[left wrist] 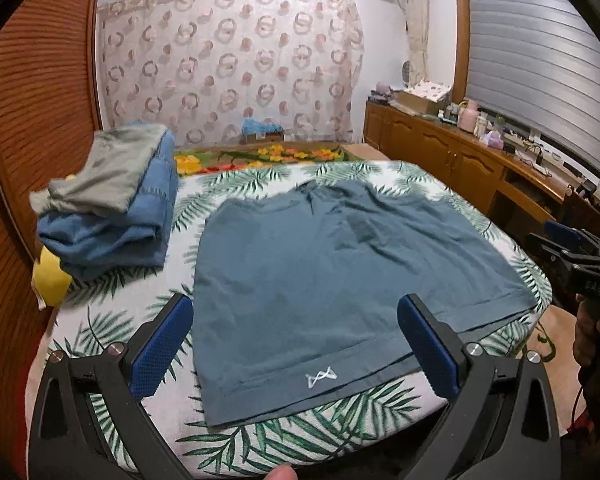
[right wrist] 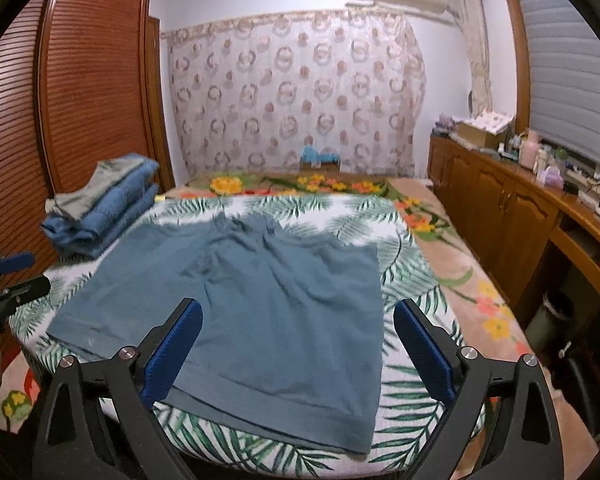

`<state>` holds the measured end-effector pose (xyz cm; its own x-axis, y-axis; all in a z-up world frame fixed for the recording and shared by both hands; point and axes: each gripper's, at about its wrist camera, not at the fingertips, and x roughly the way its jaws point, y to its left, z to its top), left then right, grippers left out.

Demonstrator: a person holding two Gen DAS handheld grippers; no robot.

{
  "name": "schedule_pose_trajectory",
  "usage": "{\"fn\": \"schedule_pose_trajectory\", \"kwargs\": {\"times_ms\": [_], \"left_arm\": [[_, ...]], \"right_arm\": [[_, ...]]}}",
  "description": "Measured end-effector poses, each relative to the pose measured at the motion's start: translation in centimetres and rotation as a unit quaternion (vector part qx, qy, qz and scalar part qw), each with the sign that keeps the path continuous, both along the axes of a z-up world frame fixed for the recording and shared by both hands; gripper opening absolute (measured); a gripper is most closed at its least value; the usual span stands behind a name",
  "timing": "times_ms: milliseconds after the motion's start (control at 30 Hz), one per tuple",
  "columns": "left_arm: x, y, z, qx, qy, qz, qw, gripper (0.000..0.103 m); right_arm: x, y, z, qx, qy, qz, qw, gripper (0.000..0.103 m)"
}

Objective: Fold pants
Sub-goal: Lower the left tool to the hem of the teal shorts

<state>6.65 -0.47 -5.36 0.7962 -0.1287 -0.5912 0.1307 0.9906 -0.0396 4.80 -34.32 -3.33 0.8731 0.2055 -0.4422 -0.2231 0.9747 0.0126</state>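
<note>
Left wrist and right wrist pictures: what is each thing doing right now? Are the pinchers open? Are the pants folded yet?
pants: lying flat on the bed, not yet folded over, a few wrinkles.
left gripper: open, empty, above the near hem.
right gripper: open, empty, above the near hem.
pile of clothes: folded and stacked, beside the pants, apart from them.
cabinet doors: shut.
window blind: down.

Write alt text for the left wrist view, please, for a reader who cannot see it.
Flat teal-blue fabric shorts lie spread on a white palm-leaf bedsheet, with the open left gripper hovering over their near hem. A pile of folded blue and grey clothes sits at the left; the right gripper shows at the right edge.
</note>
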Motion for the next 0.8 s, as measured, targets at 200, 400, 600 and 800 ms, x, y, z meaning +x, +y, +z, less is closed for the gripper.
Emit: {"fn": "schedule_pose_trajectory", "kwargs": {"times_ms": [200,400,600,800], "left_arm": [[0.4,1.6,-2.3,-0.003,0.027,0.004,0.9996,0.096],[0.3,3.3,-4.2,-0.01,0.055,0.009,0.9984,0.08],[-1.0,4.7,-6.1,-0.02,0.086,0.016,0.996,0.062],[-1.8,5.3,-6.5,-0.013,0.085,0.014,0.9962,0.052]], "right_arm": [[0.7,-0.5,-0.8,-0.013,0.038,0.011,0.999,0.091],[0.9,-0.7,-0.9,-0.02,0.062,0.017,0.998,0.09],[0.7,-1.2,-0.9,-0.035,0.079,0.018,0.996,0.09],[0.4,-0.8,-0.5,-0.038,0.082,0.018,0.996,0.09]]}}
